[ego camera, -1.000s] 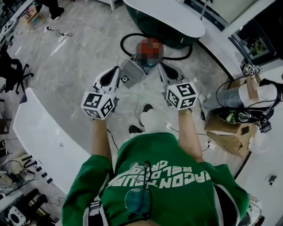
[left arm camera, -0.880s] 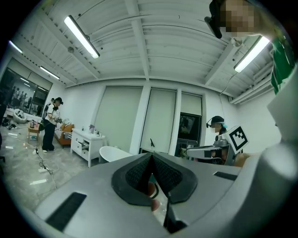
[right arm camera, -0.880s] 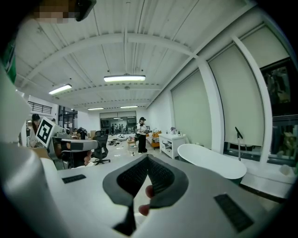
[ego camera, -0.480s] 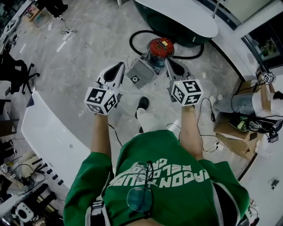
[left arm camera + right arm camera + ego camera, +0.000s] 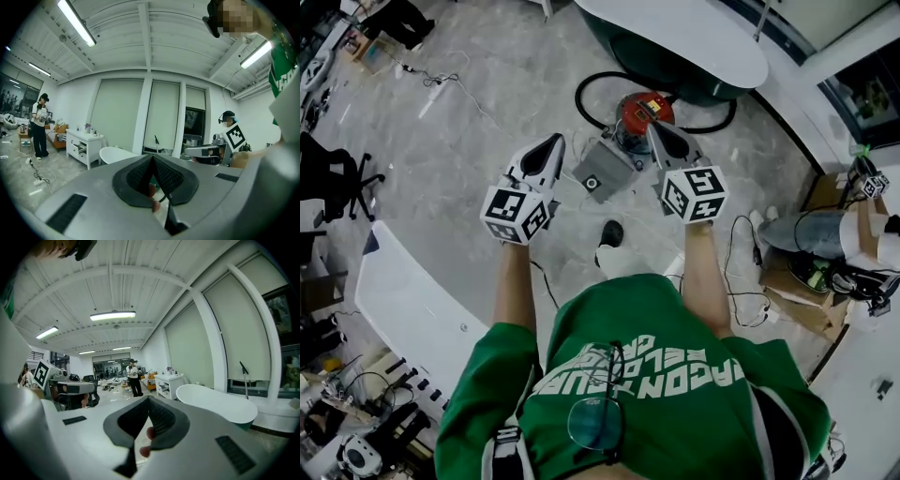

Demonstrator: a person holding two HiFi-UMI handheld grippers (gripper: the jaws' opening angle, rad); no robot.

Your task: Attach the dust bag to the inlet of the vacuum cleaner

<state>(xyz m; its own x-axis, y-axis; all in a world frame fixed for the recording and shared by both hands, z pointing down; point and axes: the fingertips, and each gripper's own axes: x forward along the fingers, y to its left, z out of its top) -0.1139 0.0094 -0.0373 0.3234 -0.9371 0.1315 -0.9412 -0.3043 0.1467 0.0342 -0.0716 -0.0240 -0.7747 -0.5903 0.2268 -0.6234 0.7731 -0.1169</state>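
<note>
In the head view a red canister vacuum cleaner (image 5: 643, 110) stands on the marble floor with its black hose (image 5: 589, 90) looped behind it. A grey square dust bag (image 5: 605, 171) with a round hole lies on the floor just in front of it. My left gripper (image 5: 555, 141) is held in the air to the left of the bag, shut and holding nothing. On the other side, my right gripper (image 5: 653, 128) hovers beside the vacuum, shut and holding nothing. Both gripper views look level across the room, and each shows its jaws, left (image 5: 152, 158) and right (image 5: 148, 399), closed together.
A white bathtub (image 5: 694, 37) stands behind the vacuum. A long white counter (image 5: 403, 291) runs along the left. Cardboard boxes (image 5: 797, 286), cables (image 5: 739, 272) and another person's arm (image 5: 848, 225) are at the right. An office chair (image 5: 328, 173) is at the far left.
I have walked forward with both grippers. The vacuum and the dust bag now sit closer to the gripper tips in the head view. Both grippers stayed shut.
</note>
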